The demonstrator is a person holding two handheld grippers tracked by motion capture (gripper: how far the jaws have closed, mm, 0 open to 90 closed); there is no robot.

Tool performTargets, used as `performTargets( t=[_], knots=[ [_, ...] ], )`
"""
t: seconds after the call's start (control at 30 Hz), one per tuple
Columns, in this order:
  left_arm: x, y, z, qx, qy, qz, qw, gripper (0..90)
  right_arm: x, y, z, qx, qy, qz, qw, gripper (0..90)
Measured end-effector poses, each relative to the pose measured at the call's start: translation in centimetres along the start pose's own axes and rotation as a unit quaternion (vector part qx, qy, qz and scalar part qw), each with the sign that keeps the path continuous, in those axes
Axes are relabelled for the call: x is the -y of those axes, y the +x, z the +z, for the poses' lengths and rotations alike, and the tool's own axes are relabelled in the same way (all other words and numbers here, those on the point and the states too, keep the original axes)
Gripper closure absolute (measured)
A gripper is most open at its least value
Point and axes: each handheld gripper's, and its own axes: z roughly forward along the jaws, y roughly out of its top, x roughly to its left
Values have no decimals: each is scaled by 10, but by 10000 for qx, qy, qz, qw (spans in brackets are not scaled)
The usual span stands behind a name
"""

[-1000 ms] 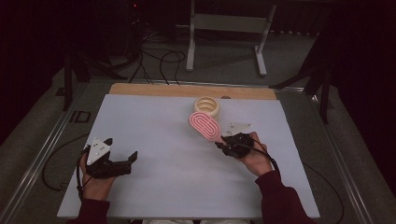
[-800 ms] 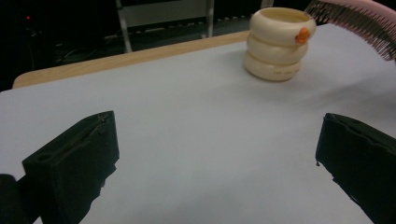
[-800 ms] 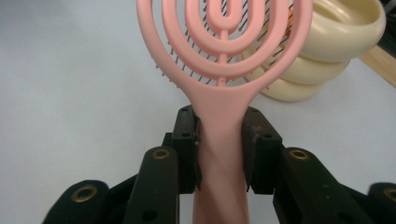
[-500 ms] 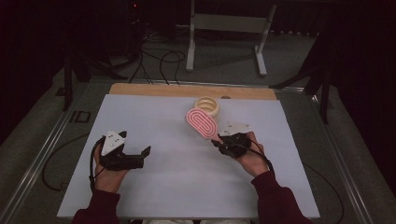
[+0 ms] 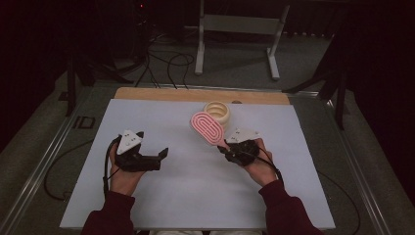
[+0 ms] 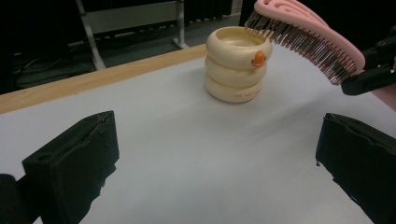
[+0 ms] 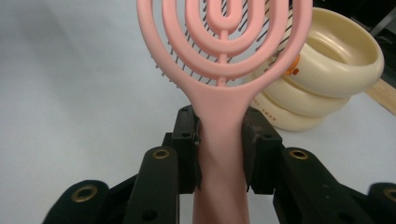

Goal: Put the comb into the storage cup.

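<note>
Brush (image 7: 224, 60) handle sits clamped between my right gripper's (image 5: 234, 148) pads, head tilted over the mouth of the cream ringed cup (image 6: 238, 64), bristles down, presumably to drop it in. My left gripper (image 5: 157, 155) hangs empty, jaws wide, well apart, leaving room. White sheet (image 5: 186, 196) covers the table; wooden edge (image 5: 161, 94) beyond, dark room with cables (image 5: 166, 63) and a metal stand (image 5: 240, 24).

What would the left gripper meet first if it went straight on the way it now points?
Probably the cream cup. The left gripper, jaws open with nothing between them, faces bare white table, with the cup slightly right of centre ahead. The pink brush hangs higher, to the right; depth is unclear.
</note>
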Motion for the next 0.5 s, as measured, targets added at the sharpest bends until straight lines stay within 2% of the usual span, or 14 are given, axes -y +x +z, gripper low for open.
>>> performTargets(
  t=[0.13, 0.17, 0.5],
  knots=[
    [-2, -2, 3, 43, -1, -8, 10000, 0, -1, 2, 0, -2, -25, 17, 10000, 699],
    [-7, -5, 8, 113, 6, 4, 9999, 0, -2, 2, 0, 5, -56, -10, 10000, 699],
    [-19, -17, 24, 327, 10, 39, 9995, 0, -5, 6, 1, 8, -169, -15, 9999, 699]
  ],
)
